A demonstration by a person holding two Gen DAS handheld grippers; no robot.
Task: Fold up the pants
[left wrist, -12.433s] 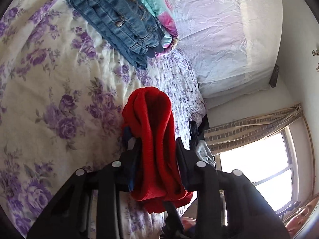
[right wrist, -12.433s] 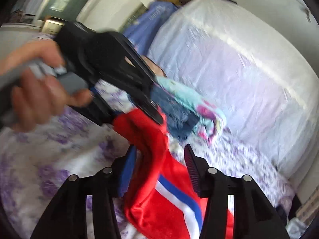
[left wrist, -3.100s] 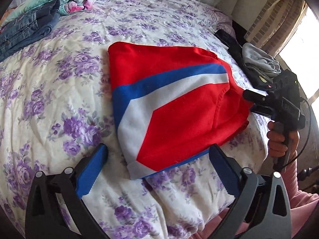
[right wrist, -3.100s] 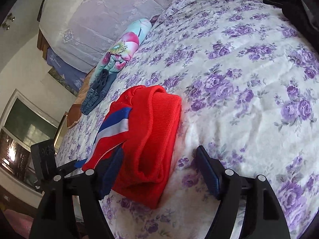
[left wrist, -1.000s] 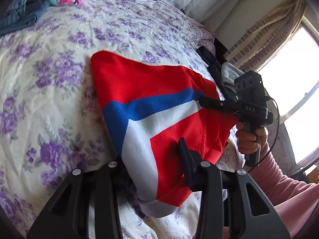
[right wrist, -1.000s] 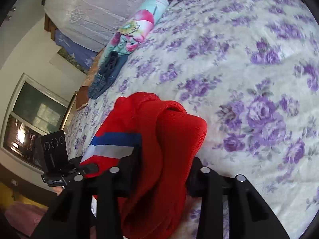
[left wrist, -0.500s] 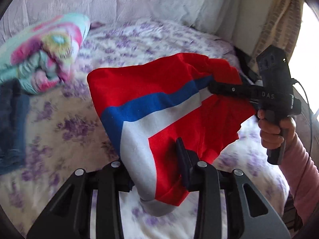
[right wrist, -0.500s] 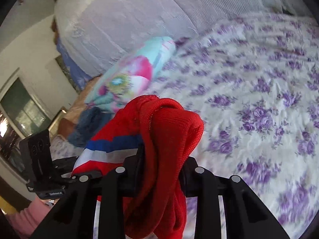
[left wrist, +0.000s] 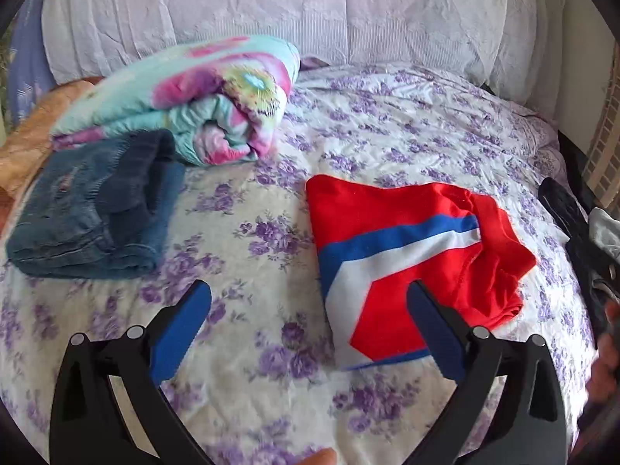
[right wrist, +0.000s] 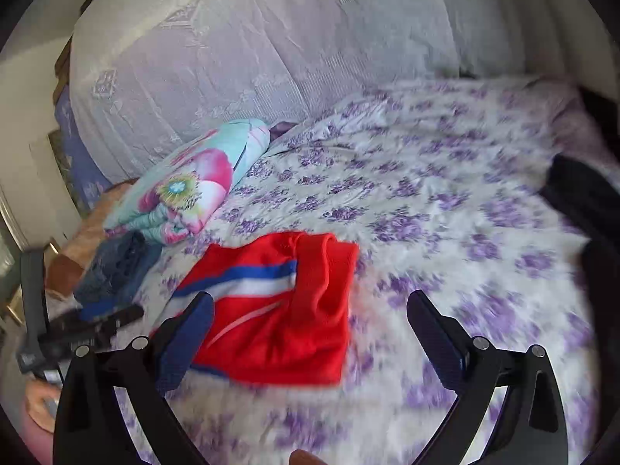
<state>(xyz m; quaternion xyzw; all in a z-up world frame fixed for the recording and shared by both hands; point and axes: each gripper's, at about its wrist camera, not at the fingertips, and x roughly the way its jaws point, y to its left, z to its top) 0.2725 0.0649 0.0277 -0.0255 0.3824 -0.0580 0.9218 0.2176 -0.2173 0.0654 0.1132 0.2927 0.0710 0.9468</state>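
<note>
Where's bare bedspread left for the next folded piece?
Free: the strip between the folded jeans and the red pants; the wide stretch behind the red pants up to the pillows; the near edge by the open left gripper. Crowded: the far-left corner with the jeans and floral blanket, and the right edge with dark clothes.

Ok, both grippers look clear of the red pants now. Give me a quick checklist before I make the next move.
1. Left gripper jaws just opened, nothing between them: ok.
2. Right gripper jaws just opened, empty: ok.
3. Red pants lying on the floral bedspread, clear of both grippers: ok.
4. Fold tidy: not ok, the right-hand edge is bunched and uneven.
5. Pants apart from the folded jeans and the floral blanket: ok.
6. Layers underneath flat: cannot tell, hidden.
</note>
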